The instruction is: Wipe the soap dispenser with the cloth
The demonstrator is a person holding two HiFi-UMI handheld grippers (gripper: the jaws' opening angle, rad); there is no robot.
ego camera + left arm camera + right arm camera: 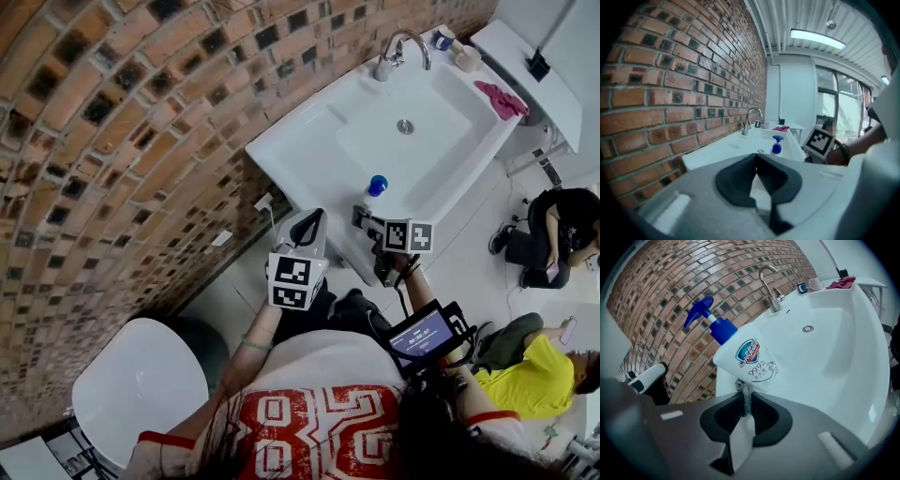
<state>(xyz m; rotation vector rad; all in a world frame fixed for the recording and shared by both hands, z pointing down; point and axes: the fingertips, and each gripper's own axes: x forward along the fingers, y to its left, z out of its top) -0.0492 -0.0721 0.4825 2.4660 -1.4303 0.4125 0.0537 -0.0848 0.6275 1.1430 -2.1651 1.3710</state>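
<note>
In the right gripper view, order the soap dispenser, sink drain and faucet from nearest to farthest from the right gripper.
1. White soap dispenser with blue pump, just ahead, touching the grey cloth in the right gripper.
2. Round metal drain, mid-basin, to the right.
3. Curved chrome faucet, at the sink's far rim.

Soap dispenser [745, 357]: smooth glossy white plastic bottle with a printed label and a blue plastic pump head. Cloth [745, 397]: grey, coarse-textured fabric, matt. Sink [291, 131]: smooth glossy white, looks ceramic. Faucet [769, 284]: polished chrome-like metal, mirror-bright. Brick wall [112, 141]: rough matt brick with uneven faces and matt mortar joints. Right gripper [745, 401] and left gripper [757, 171]: matt grey plastic shells, pads black, ribbed and rubbery-looking. Red cloth [502, 98]: soft, crumpled fabric, matt. Ceiling in the left gripper view: ribbed panels with a dull sheen.
</note>
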